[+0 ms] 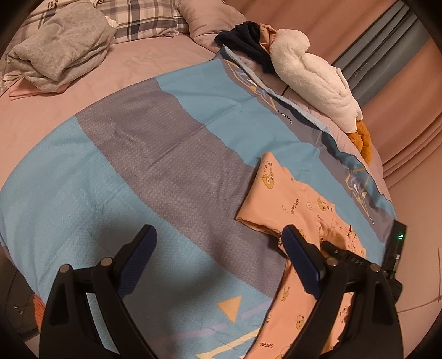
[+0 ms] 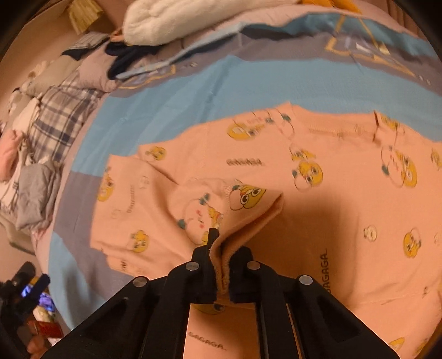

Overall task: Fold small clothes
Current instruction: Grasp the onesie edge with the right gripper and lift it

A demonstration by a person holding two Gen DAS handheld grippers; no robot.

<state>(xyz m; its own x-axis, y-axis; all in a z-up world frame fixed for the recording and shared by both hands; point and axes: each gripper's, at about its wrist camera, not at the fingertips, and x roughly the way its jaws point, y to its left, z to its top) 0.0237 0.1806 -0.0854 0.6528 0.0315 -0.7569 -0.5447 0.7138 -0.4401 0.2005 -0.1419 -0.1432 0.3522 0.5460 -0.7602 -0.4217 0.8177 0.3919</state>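
I am working over the blue and grey bedcover, with the peach printed garment lying spread on it toward my right side. My right gripper is pinching a folded edge of that garment: its jaws are drawn close together with a doubled ridge of peach cloth bunching up between them. The rest of the garment is lying flat on the cover beyond the pinch, one sleeve running out to the left in the right wrist view.

My left gripper is hovering with jaws spread wide and nothing between them. Its right finger is overlapping the near edge of the garment in the left wrist view; I cannot tell whether it is touching the cloth.

Farther off, a white plush toy is resting along the far edge of the cover, and a folded grey garment is sitting on the pink sheet near a plaid pillow.
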